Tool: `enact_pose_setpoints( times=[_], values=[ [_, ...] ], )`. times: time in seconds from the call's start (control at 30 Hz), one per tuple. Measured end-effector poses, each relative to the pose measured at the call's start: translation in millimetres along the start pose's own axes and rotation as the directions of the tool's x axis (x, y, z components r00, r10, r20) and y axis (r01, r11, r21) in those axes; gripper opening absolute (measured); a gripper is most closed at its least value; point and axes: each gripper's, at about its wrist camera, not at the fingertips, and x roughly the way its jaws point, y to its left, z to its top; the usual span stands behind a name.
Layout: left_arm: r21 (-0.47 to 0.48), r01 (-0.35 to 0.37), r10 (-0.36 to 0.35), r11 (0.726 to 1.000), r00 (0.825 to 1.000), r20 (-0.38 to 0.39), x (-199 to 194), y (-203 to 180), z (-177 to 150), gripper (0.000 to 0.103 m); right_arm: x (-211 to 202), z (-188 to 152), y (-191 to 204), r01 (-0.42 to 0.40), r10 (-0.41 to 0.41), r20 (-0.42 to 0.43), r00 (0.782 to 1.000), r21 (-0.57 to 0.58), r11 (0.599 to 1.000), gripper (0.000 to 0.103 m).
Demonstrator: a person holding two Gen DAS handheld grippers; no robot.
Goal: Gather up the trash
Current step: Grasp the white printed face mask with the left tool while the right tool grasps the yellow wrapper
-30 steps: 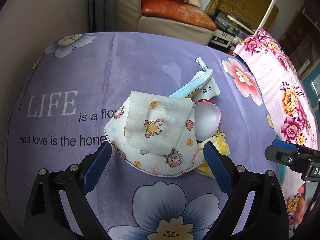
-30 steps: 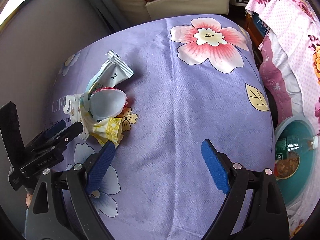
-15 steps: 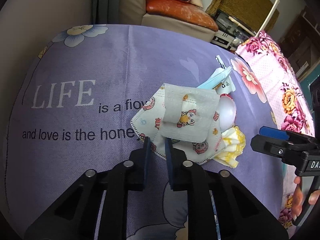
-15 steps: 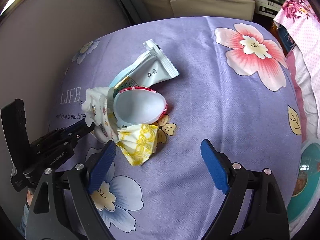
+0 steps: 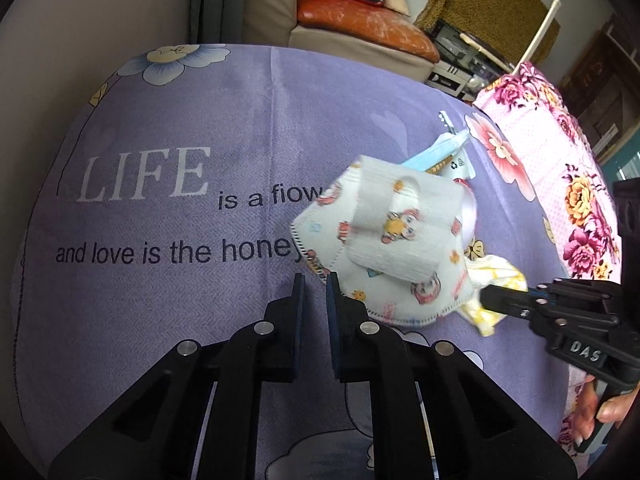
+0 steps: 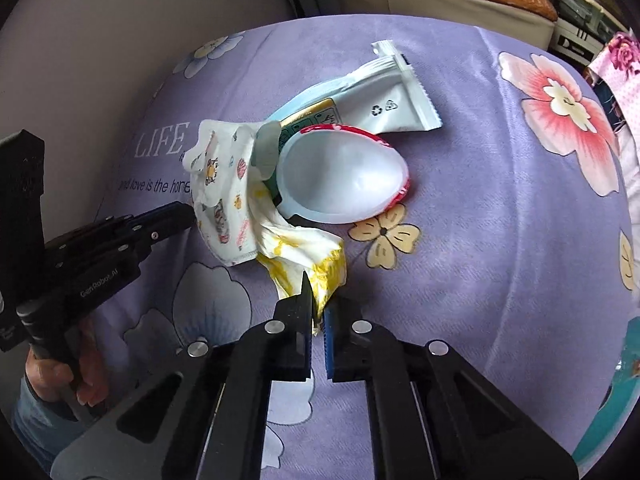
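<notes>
Right claw (image 6: 318,320): clenched on the near corner of the yellow-and-white wrapper (image 6: 308,256), its jaws having just closed with the crumpled paper between them; the bite looks thin, so the corner may slip free or tear on a lift.
Left claw (image 5: 314,292): jaws drawn together at the near edge of the cartoon-print face mask (image 5: 384,248); whether the hem is truly pinched cannot be told, and a lift could come up empty.
Just beyond the claws: mask and wrapper overlap, so pulling one may drag the other across the purple cloth (image 5: 160,300).
Farther from the claws: the white plastic egg shell (image 6: 344,184) leans on the pile and may roll off when it shifts.
Farthest: the white sachet (image 6: 384,104) lies partly under the shell, not yet gripped.
</notes>
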Motion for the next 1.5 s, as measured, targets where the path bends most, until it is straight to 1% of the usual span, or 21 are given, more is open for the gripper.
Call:
enact_pose_setpoints(
  times=[0.1, 0.13, 0.17, 0.2, 0.23, 0.27, 0.43, 0.5, 0.57, 0.6, 0.73, 0.87, 1.0, 1.07, 1.1, 1.13, 1.17, 1.2, 1.27, 1.33, 1.5],
  values=[
    [0.025, 0.009, -0.009, 1.000, 1.000, 0.009, -4.9, -5.0, -3.9, 0.015, -16.9, -11.5, -21.6, 0.022, -0.022, 0.016, 1.000, 0.043, 0.999, 0.004],
    [0.038, 0.008, -0.008, 0.999, 1.000, 0.010, -6.0, -7.3, -4.7, 0.024, -20.7, -14.1, -28.0, 0.033, -0.034, 0.020, 0.999, 0.054, 0.998, 0.004],
    [0.054, 0.004, -0.005, 0.999, 1.000, 0.010, -7.1, -10.7, -5.1, 0.044, -25.2, -18.1, -35.1, 0.046, -0.047, 0.024, 0.999, 0.067, 0.997, 0.004],
    [0.070, -0.004, 0.003, 0.998, 1.000, 0.016, -8.9, -14.4, -5.4, 0.057, -29.4, -22.5, -44.8, 0.061, -0.063, 0.025, 0.998, 0.084, 0.995, 0.004],
    [0.087, -0.018, 0.015, 0.996, 0.999, 0.032, -10.8, -19.1, -5.5, 0.077, -32.3, -27.6, -54.1, 0.078, -0.080, 0.021, 0.997, 0.100, 0.992, 0.004],
    [0.101, -0.030, 0.025, 0.994, 0.999, 0.047, -11.8, -24.6, -5.4, 0.085, -35.4, -36.2, -61.7, 0.090, -0.092, 0.013, 0.996, 0.113, 0.989, 0.004],
    [0.127, -0.031, 0.029, 0.991, 0.999, 0.015, 2.7, -44.1, 2.5, 0.086, -52.1, -53.2, -92.2, 0.080, -0.080, -0.006, 0.997, 0.168, 0.982, 0.009],
    [0.144, -0.033, 0.034, 0.989, 0.999, -0.005, 10.9, -52.7, 2.6, 0.086, -61.8, -55.0, -97.7, 0.082, -0.087, 0.020, 0.996, 0.169, 0.982, 0.017],
    [0.159, -0.037, 0.041, 0.987, 0.999, -0.017, 17.6, -61.8, 4.2, 0.086, -71.4, -49.2, -94.6, 0.097, -0.109, 0.072, 0.991, 0.153, 0.983, 0.047],
    [0.166, -0.048, 0.052, 0.985, 0.998, -0.020, 20.8, -64.8, 3.8, 0.086, -72.3, -48.0, -92.1, 0.101, -0.113, 0.082, 0.990, 0.142, 0.985, 0.050],
    [0.146, -0.057, 0.062, 0.988, 0.998, -0.030, 29.5, -62.3, 3.0, 0.086, -71.0, -34.0, -86.2, 0.099, -0.107, 0.106, 0.989, 0.077, 0.992, 0.052],
    [0.142, -0.069, 0.073, 0.988, 0.997, -0.025, 32.5, -64.0, 3.1, 0.086, -50.2, -20.1, -75.1, 0.097, -0.096, 0.052, 0.994, -0.028, 0.995, 0.052],
    [0.159, -0.082, 0.085, 0.984, 0.996, -0.015, 35.5, -71.6, 3.4, 0.084, -28.7, -10.8, -63.7, 0.085, -0.085, 0.000, 0.996, -0.080, 0.993, 0.052],
    [0.157, -0.112, 0.112, 0.981, 0.994, 0.007, 33.9, -72.7, 2.8, 0.065, -24.4, -15.7, -66.7, 0.088, -0.089, -0.018, 0.996, -0.073, 0.993, 0.049],
    [0.157, -0.130, 0.129, 0.979, 0.992, 0.015, 33.1, -73.1, 2.4, 0.060, -23.8, -17.8, -66.4, 0.090, -0.091, -0.021, 0.996, -0.070, 0.994, 0.045],
    [0.156, -0.142, 0.140, 0.977, 0.990, 0.023, 32.1, -73.5, 2.2, 0.051, -25.2, -19.4, -66.2, 0.099, -0.100, -0.009, 0.995, -0.074, 0.992, 0.039],
    [0.155, -0.129, 0.127, 0.979, 0.992, 0.024, 31.3, -74.8, 1.7, 0.033, -25.9, -21.1, -65.6, 0.101, -0.102, -0.010, 0.995, -0.077, 0.992, 0.032],
    [0.152, -0.110, 0.109, 0.982, 0.994, 0.020, 30.1, -76.0, 0.5, 0.030, -28.9, -23.9, -67.6, 0.094, -0.095, -0.013, 0.995, -0.062, 0.994, 0.027],
    [0.153, -0.096, 0.095, 0.984, 0.995, 0.014, 28.5, -81.1, -3.8, 0.015, -29.9, -27.0, -67.7, 0.093, -0.094, -0.014, 0.995, -0.044, 0.995, 0.015],
    [0.140, -0.094, 0.092, 0.986, 0.996, 0.015, 24.5, -81.2, -9.1, 0.012, -37.2, -32.1, -70.8, 0.079, -0.079, -0.005, 0.997, -0.004, 0.997, 0.011],
    [0.113, -0.036, 0.036, 0.993, 0.999, 0.004, 3.9, -81.4, -25.6, 0.010, -61.3, -49.3, -76.0, -0.006, 0.003, 0.033, 0.999, 0.081, 0.997, 0.010]
  ],
)
